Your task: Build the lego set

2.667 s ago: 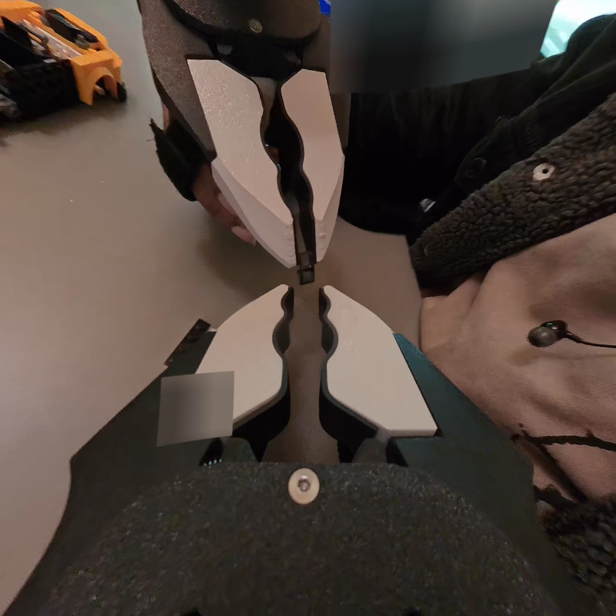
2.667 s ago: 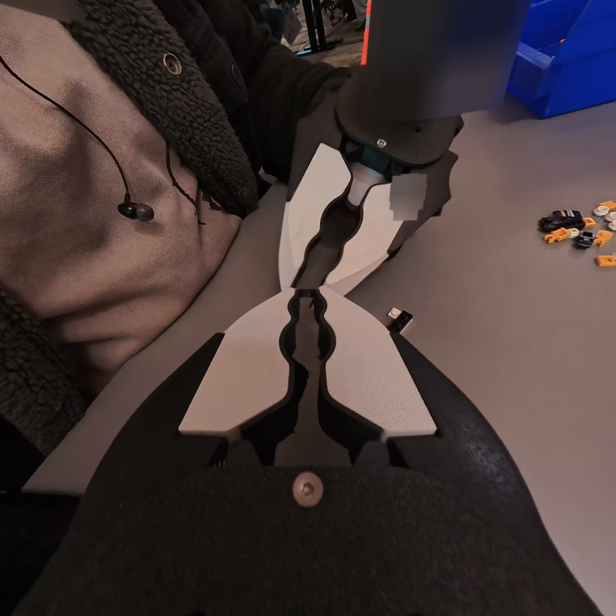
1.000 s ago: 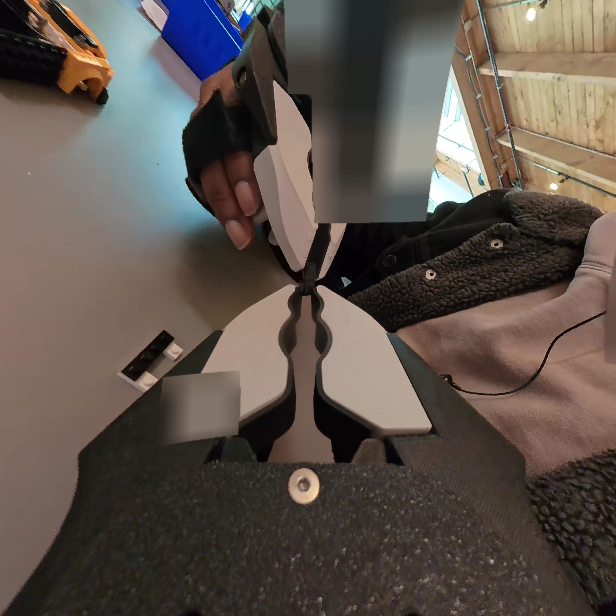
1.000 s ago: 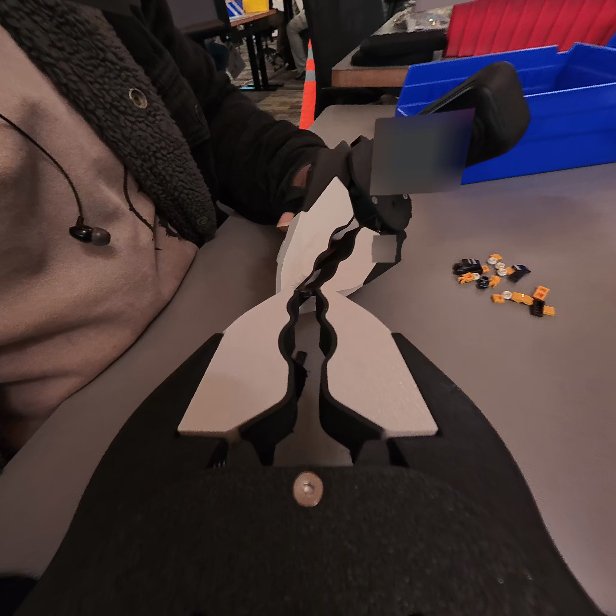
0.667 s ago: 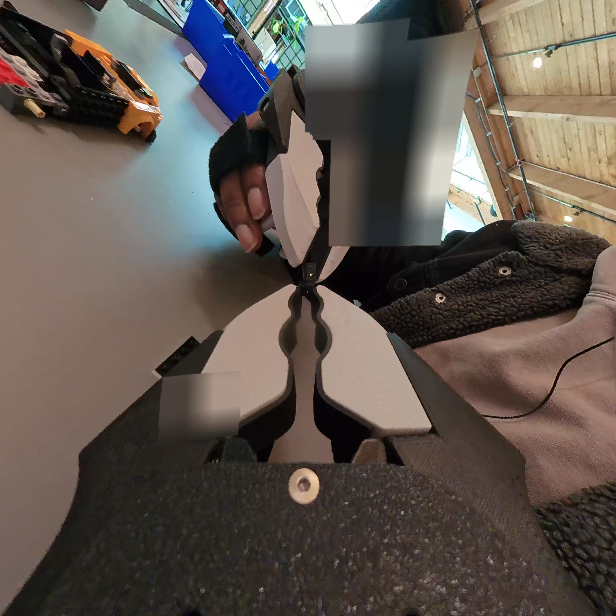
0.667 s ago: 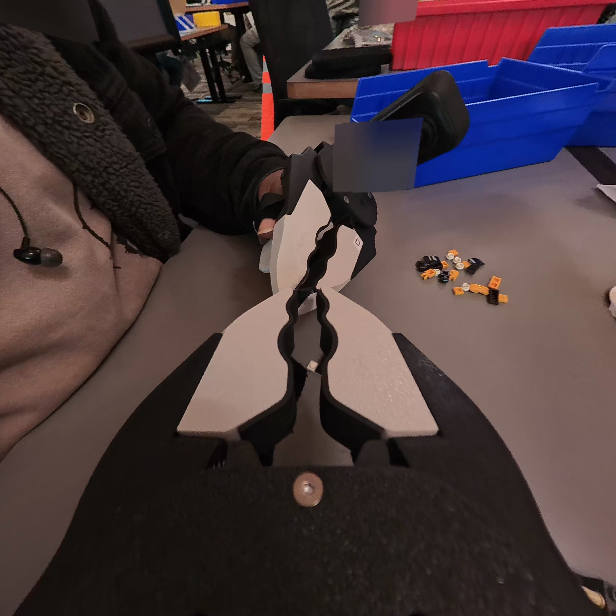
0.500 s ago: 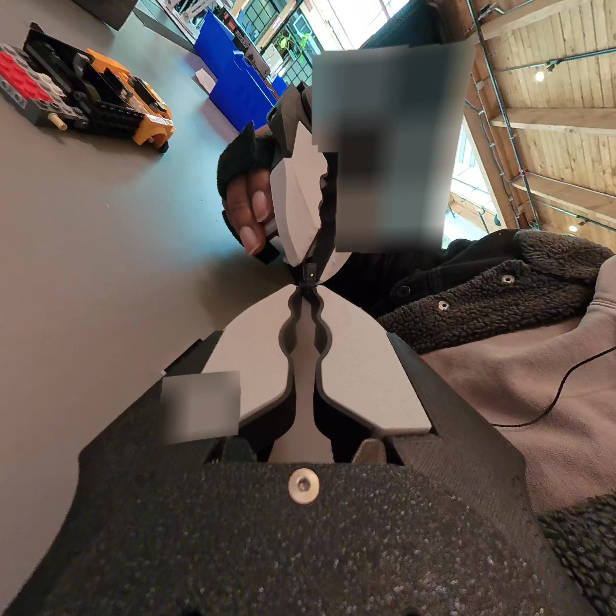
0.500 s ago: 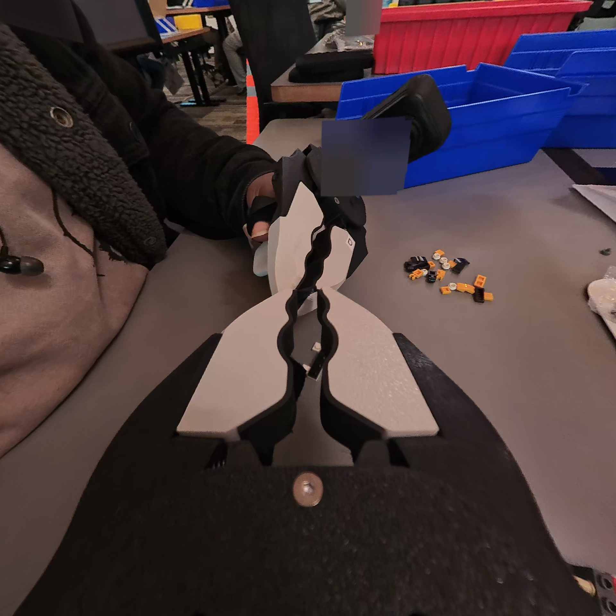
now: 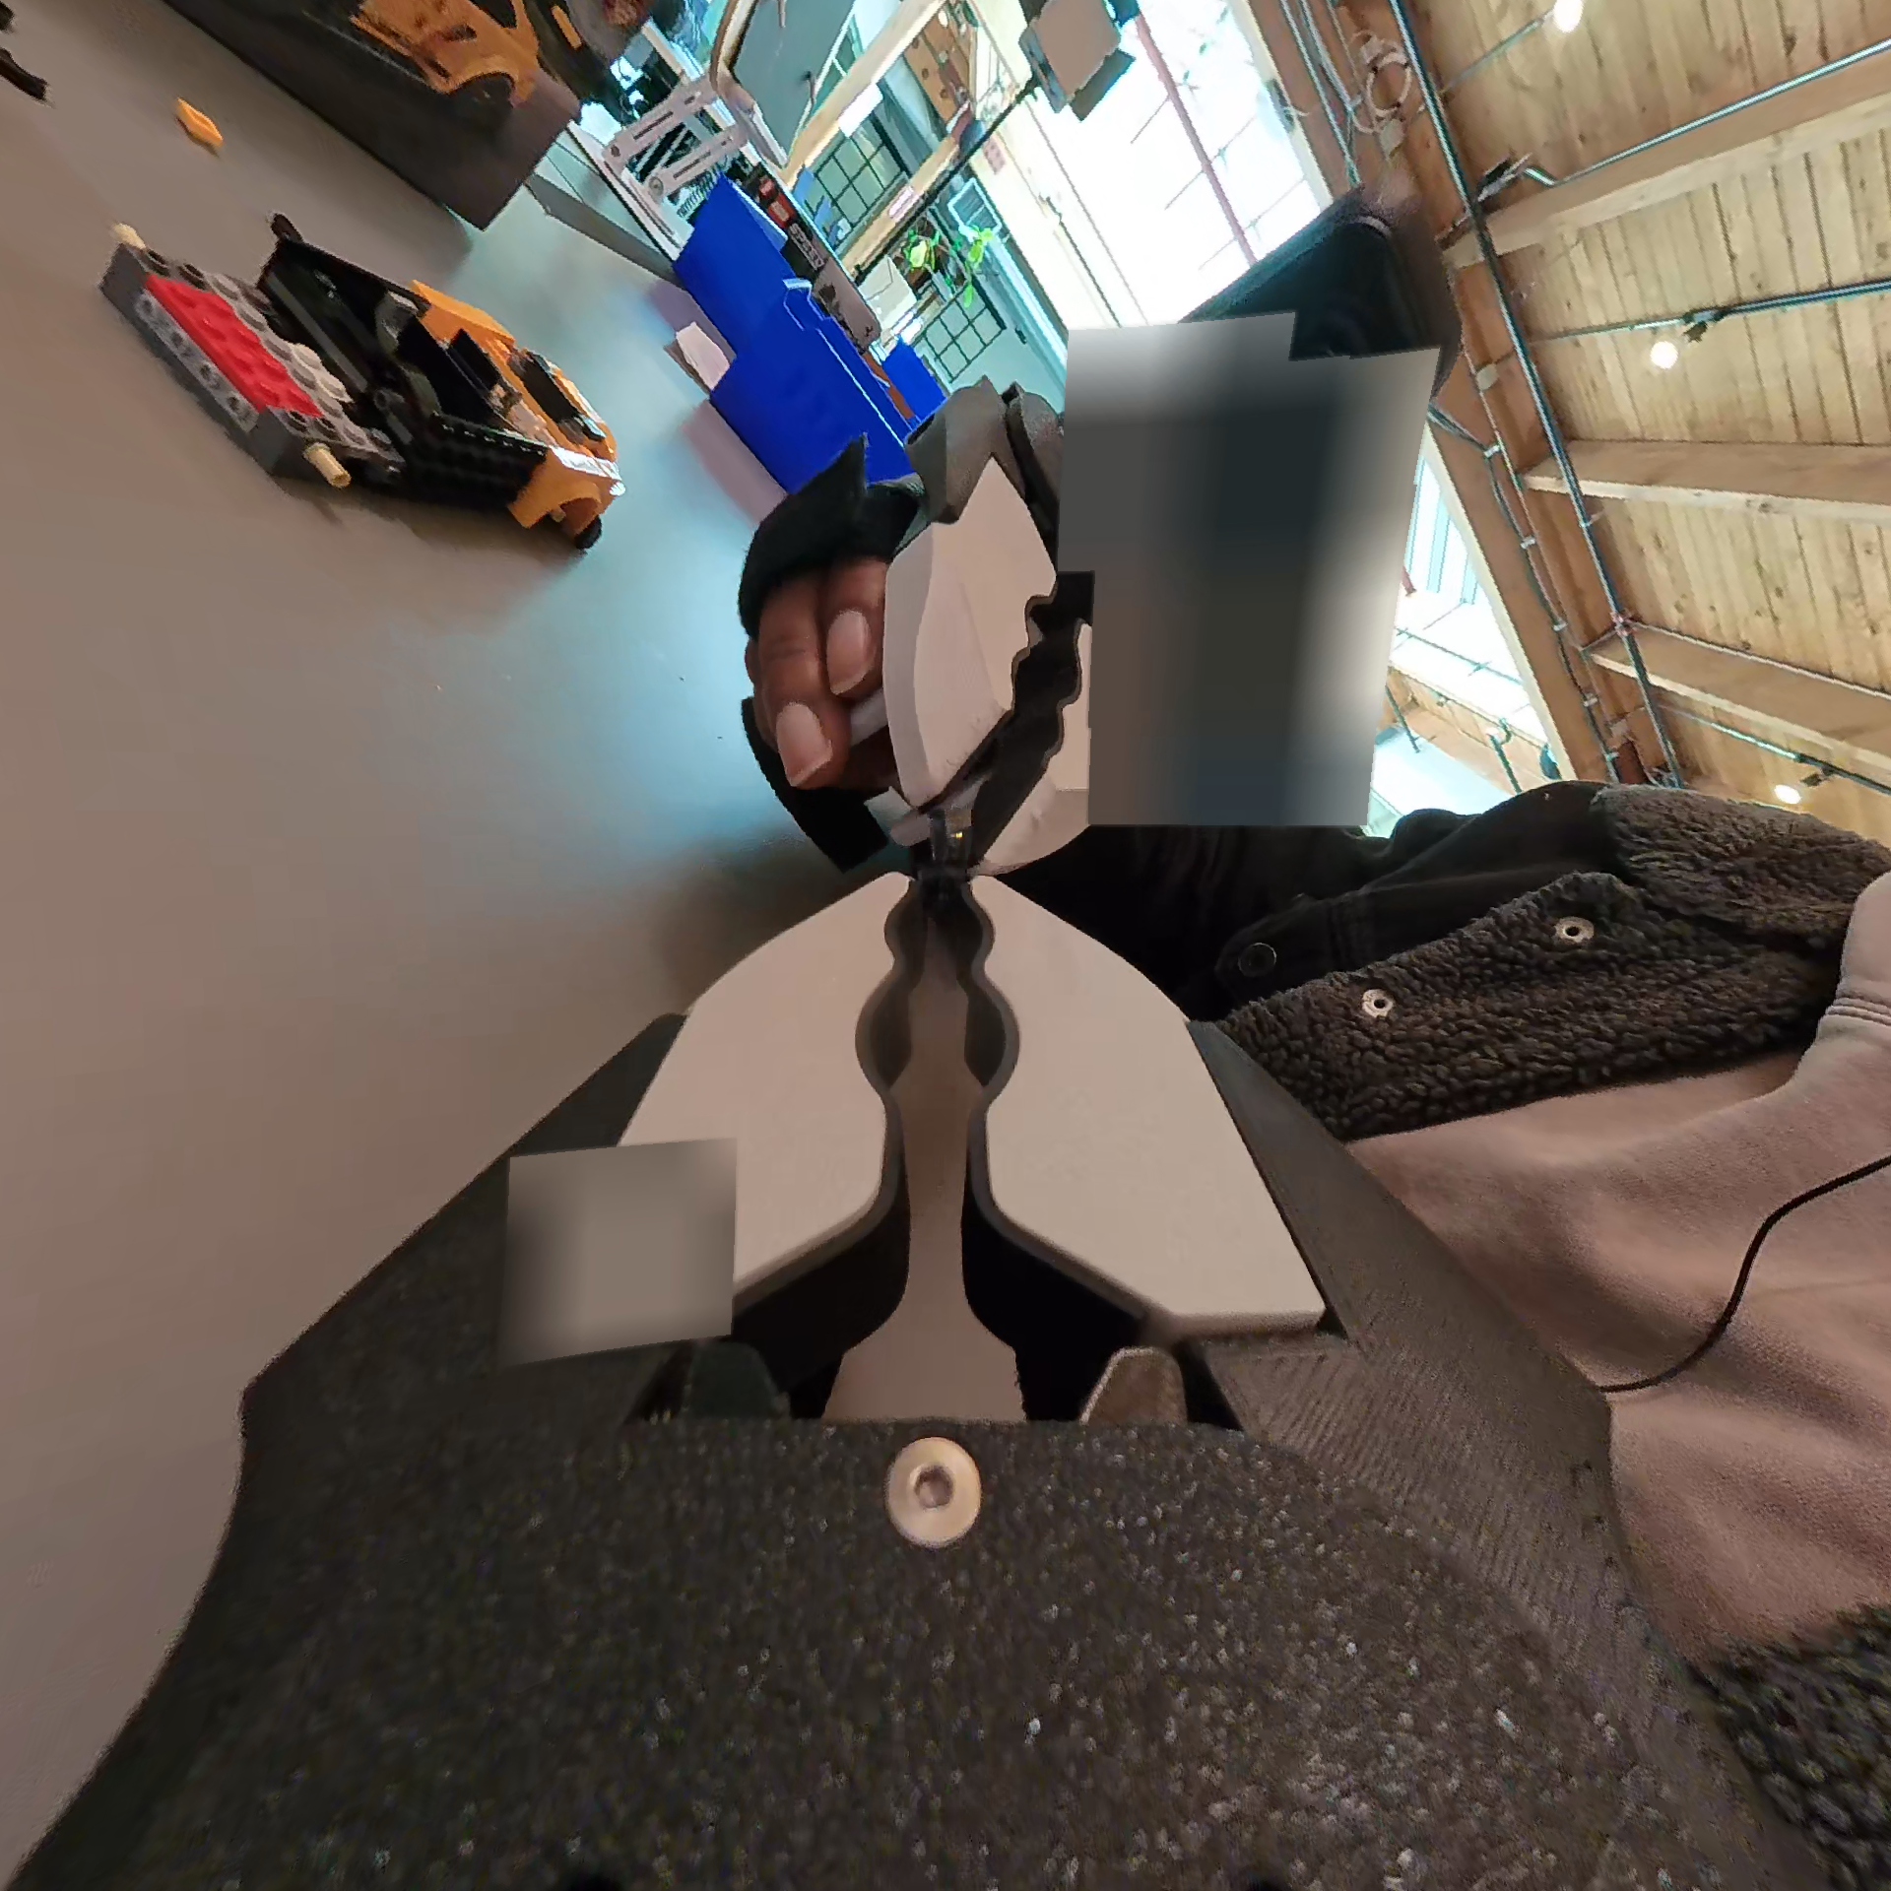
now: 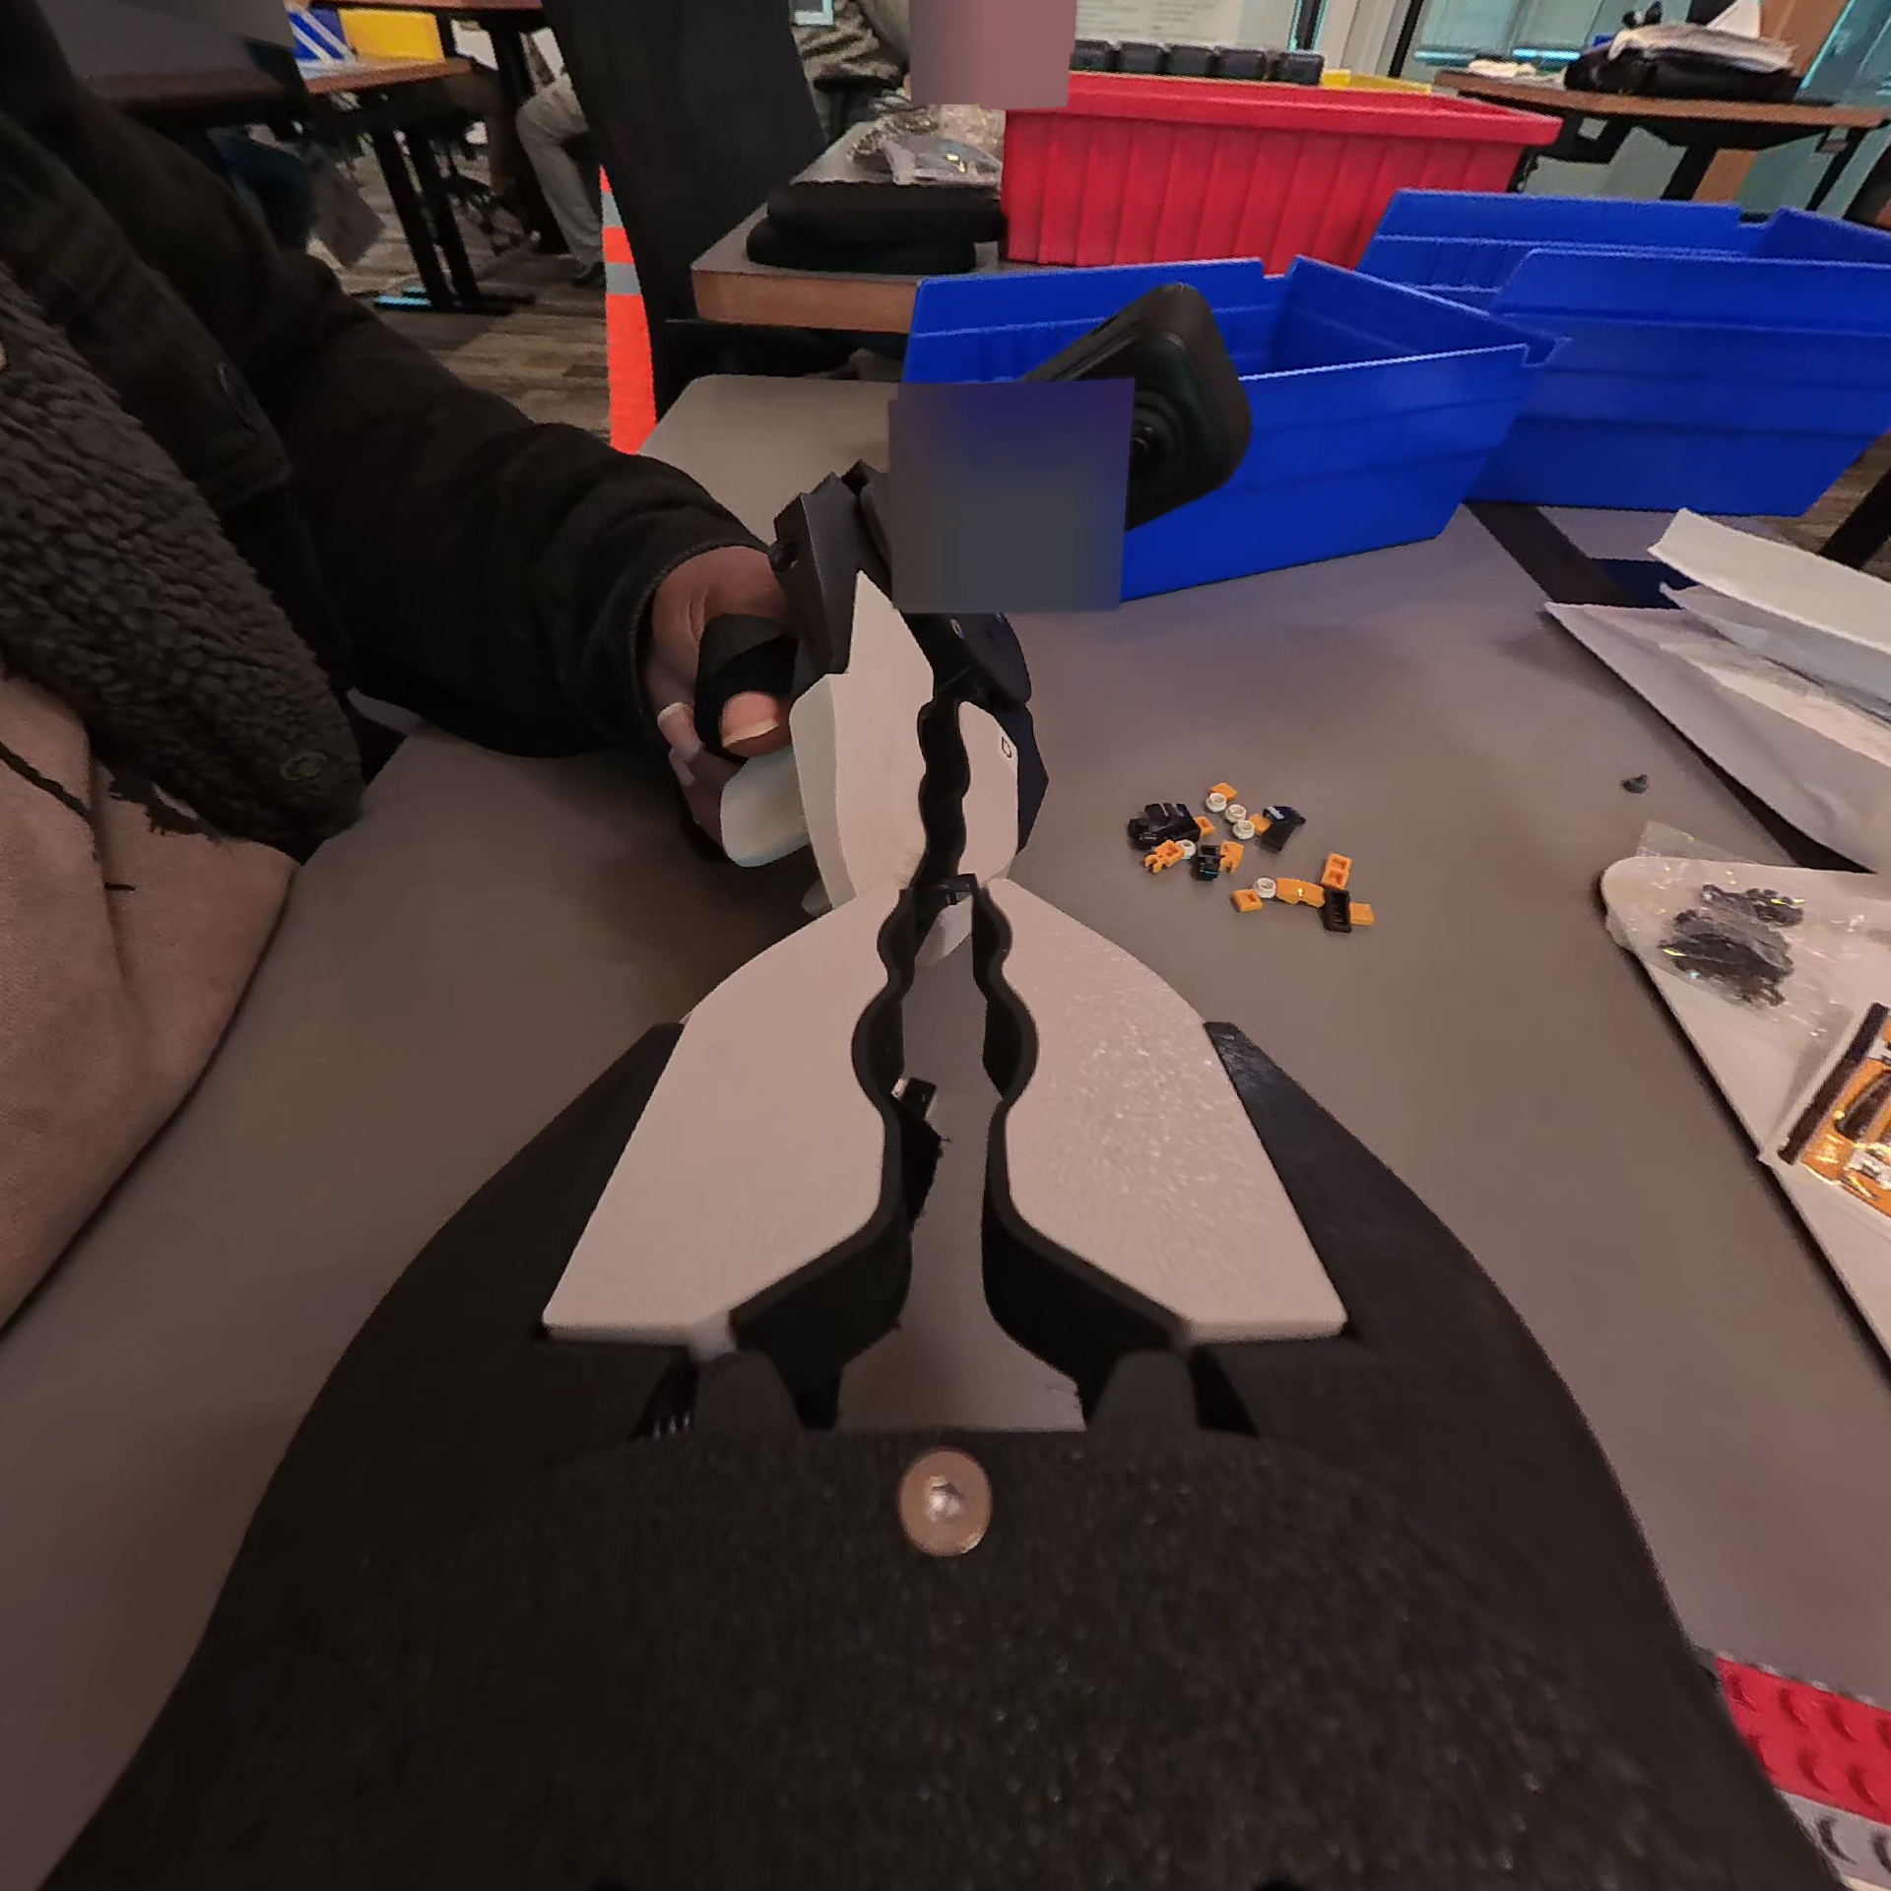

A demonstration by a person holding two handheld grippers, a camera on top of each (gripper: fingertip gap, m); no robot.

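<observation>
- Left gripper (image 9: 939, 888) and right gripper (image 10: 947, 900) meet tip to tip above the table (image 10: 491, 921), both narrowed on one small black piece (image 10: 950, 888), which we judge is being joined or handed over.
- Car (image 9: 409, 399), part-built, sits toward the far edge; loose parts (image 10: 1243, 849) remain, so we judge much is left.
- Bag (image 10: 1740, 941): no writing legible; none reported.

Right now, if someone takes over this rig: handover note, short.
Left gripper: shut on a small black piece, held above the table.
Right gripper: shut on the same piece, tip to tip with the left.
Half-built car sits far left; loose parts pile and bagged parts to the right.
Done: car partly assembled.
Left: finish joining the held piece, then fit it and the loose parts.
</observation>
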